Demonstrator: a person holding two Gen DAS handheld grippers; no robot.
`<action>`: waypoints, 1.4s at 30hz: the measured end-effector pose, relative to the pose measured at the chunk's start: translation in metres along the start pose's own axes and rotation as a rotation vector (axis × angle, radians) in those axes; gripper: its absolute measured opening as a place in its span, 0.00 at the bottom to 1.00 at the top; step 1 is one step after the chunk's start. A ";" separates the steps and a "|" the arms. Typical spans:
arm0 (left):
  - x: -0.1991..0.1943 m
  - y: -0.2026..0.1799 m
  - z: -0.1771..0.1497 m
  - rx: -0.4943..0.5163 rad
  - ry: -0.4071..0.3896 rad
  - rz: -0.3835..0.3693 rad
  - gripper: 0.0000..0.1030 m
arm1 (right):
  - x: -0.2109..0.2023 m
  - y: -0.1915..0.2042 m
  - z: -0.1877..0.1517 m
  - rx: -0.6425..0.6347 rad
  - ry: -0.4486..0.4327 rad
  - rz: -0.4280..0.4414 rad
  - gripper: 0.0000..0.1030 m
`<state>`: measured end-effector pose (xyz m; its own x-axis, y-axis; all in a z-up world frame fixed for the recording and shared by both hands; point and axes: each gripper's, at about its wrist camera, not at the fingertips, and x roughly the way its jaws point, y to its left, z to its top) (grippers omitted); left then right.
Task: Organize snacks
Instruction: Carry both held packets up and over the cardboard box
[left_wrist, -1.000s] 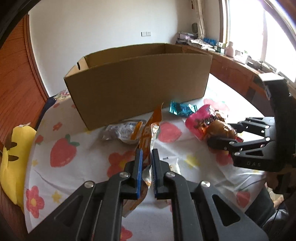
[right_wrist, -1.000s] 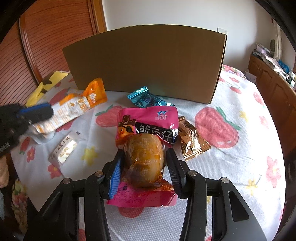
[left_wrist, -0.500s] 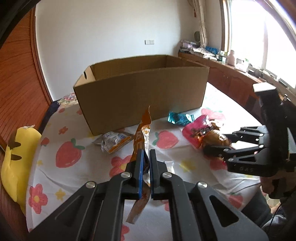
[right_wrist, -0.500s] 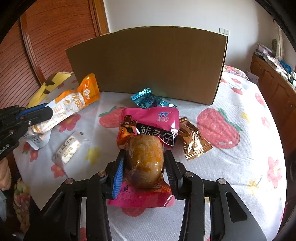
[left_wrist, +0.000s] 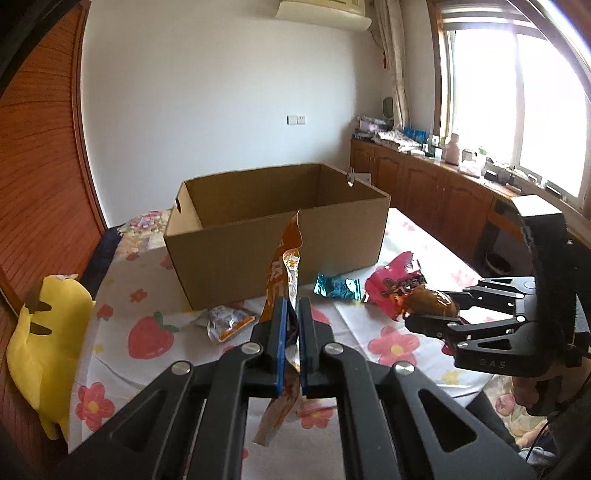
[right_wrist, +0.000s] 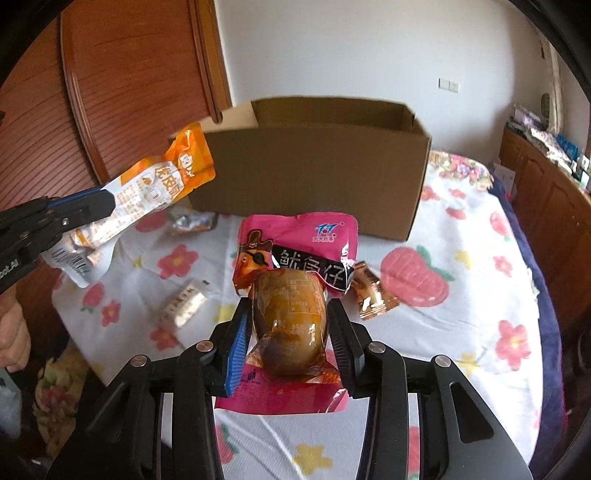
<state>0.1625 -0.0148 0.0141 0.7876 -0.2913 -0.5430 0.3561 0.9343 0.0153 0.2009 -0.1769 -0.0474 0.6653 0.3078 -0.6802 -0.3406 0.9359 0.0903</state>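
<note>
Both raised: left hand-held gripper (left_wrist: 291, 325) clamped nearly together, right hand-held gripper (right_wrist: 290, 325) jaws set wider.

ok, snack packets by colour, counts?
Orange: 1, orange packet in the left tongs
Pink: 1, pink packet in the right tongs
Teal: 1, teal packet
Gold: 1, gold packet
Silver: 2, silver-and-orange packet, small silver packet
Total: 6
</note>
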 end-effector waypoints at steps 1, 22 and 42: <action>-0.002 -0.001 0.001 0.000 -0.004 0.001 0.02 | -0.006 0.001 0.001 0.001 -0.010 -0.001 0.39; -0.053 -0.011 0.030 -0.007 -0.153 0.036 0.02 | -0.089 0.006 0.008 -0.013 -0.166 0.004 0.40; 0.010 0.020 0.088 -0.035 -0.157 0.051 0.03 | -0.055 -0.008 0.080 -0.081 -0.182 0.024 0.40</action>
<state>0.2214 -0.0169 0.0830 0.8742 -0.2688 -0.4044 0.2976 0.9546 0.0088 0.2201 -0.1875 0.0472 0.7628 0.3625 -0.5355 -0.4050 0.9134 0.0413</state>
